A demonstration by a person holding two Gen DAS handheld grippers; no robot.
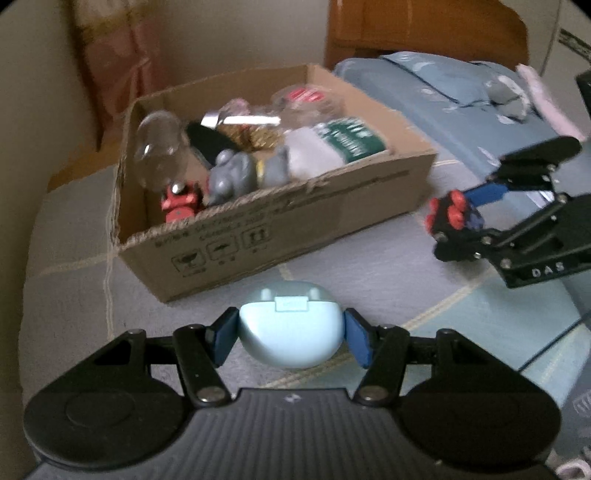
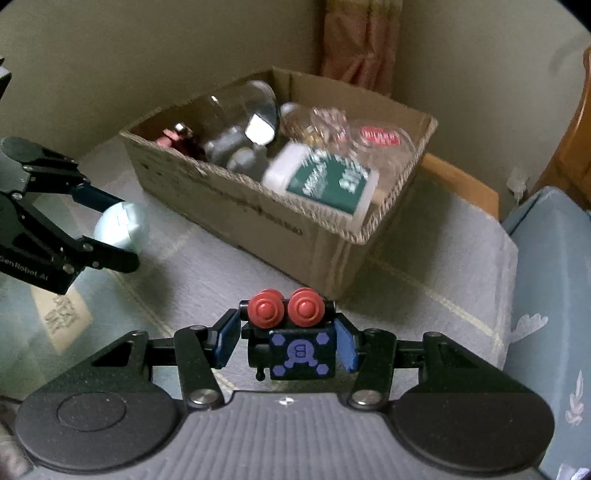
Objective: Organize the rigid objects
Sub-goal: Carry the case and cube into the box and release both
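My left gripper is shut on a pale blue rounded case, held above the bed just in front of the cardboard box. My right gripper is shut on a black toy block with two red knobs, held to the right of the box. Each gripper shows in the other's view: the right one with the toy, the left one with the case. The box holds a clear bottle, a grey toy, a red toy, a green-and-white pack and other items.
The box sits on a grey-blue checked bedspread. A blue pillow and a wooden headboard lie behind right. A pink curtain and a wall stand behind the box.
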